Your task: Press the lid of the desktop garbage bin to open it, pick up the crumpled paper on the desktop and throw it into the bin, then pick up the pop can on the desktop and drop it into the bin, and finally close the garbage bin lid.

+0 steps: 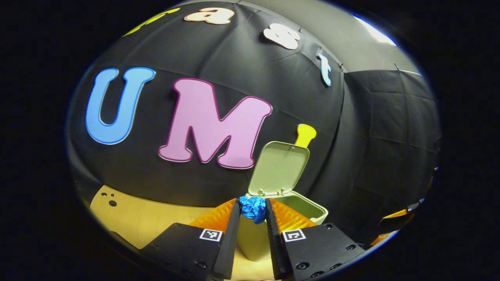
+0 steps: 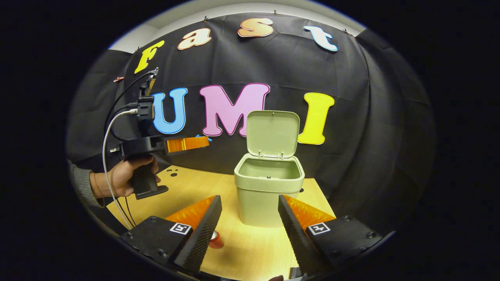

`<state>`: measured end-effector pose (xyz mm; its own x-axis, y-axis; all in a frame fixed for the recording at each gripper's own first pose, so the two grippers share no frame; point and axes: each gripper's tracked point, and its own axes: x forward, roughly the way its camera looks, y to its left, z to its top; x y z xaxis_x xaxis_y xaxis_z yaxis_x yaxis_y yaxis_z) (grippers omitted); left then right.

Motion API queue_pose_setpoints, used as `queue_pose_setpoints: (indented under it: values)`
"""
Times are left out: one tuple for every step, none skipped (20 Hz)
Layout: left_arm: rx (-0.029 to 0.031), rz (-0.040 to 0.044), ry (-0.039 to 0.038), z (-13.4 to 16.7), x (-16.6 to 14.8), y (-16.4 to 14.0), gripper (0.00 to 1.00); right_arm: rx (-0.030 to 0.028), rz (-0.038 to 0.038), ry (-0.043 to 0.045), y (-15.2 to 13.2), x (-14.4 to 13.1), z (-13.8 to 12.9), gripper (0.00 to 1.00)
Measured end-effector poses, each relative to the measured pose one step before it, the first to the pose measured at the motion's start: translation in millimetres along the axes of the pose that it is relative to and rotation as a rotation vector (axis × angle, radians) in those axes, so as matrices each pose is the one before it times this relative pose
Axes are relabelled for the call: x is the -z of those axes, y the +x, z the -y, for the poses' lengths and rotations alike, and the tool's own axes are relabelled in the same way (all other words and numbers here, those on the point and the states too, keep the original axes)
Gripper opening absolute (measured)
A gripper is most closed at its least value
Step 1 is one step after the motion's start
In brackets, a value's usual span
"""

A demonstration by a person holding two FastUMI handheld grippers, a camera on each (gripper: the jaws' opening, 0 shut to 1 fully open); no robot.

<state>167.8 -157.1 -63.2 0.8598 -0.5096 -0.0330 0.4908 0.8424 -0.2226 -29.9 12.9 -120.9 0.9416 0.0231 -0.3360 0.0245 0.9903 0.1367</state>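
Observation:
My left gripper (image 1: 253, 203) is shut on a blue crumpled paper ball (image 1: 253, 210), held in the air just before the near rim of the pale green bin (image 1: 312, 214). The bin's lid (image 1: 278, 168) stands upright, open. In the right gripper view the bin (image 2: 268, 195) sits mid-table with its lid (image 2: 273, 133) raised and its inside bare. The left gripper (image 2: 197, 143), held by a hand (image 2: 125, 177), hovers left of the bin, a blue scrap of paper (image 2: 203, 137) at its tip. My right gripper (image 2: 249, 198) is open, low before the bin. A red pop can (image 2: 216, 239) peeks out beside its left finger.
The wooden table (image 2: 254, 249) has a few small holes (image 2: 172, 171) near its far left. A white cable (image 2: 107, 156) hangs from the left gripper's handle. Black cloth walls close the booth behind and to the right of the bin.

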Motion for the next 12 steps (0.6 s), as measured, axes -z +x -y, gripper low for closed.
queue_pose_setpoints:
  values:
    - [0.01286,-0.00446,0.01247,6.81,0.90,8.30,0.42,0.00768,0.00129,0.00235,-0.56,-0.26,1.92,0.92]
    - [0.01735,-0.00606,0.00749,7.85,2.55,9.46,0.42,0.00775,0.00186,0.00258,-0.65,-0.44,2.40,0.92]
    - [0.01731,-0.00520,0.00442,7.76,1.12,7.60,0.42,0.00740,0.00147,0.00258,-1.79,-0.16,1.65,0.92]
    - [0.01328,-0.00699,0.00465,5.16,2.53,9.41,0.42,0.00973,0.00226,0.00146,-0.25,-0.17,3.33,0.92]
    - [0.00903,-0.01001,0.00486,3.21,3.17,8.42,0.42,0.00851,0.00173,0.00295,-1.51,0.19,3.68,0.92]
    - [0.00558,-0.01083,0.00582,4.79,4.39,8.34,0.41,0.00728,-0.00018,0.00470,-1.26,0.48,4.02,0.92]
    - [0.00518,-0.01129,0.00273,3.26,3.24,7.40,0.42,0.00660,-0.00071,0.00632,-0.90,0.59,2.23,0.92]
    - [0.00404,-0.01345,-0.00345,3.17,5.78,7.90,0.41,0.00551,0.00067,0.00615,-0.33,-0.60,1.78,0.92]
    - [0.00747,-0.01289,-0.00537,3.97,3.91,7.41,0.41,0.00721,0.00110,0.00286,-1.23,-0.09,1.96,0.92]
    - [0.00756,-0.01318,-0.00036,4.40,5.06,7.85,0.41,0.00723,0.00019,0.00029,-0.24,-0.12,2.10,0.92]
    - [0.00675,-0.01712,0.00695,3.60,5.44,6.08,0.41,0.00597,0.00133,0.00053,-1.58,0.28,2.75,0.92]
    - [0.00219,-0.01825,0.01209,0.24,7.38,7.69,0.42,0.00569,0.00233,-0.00085,-1.37,0.26,2.05,0.92]
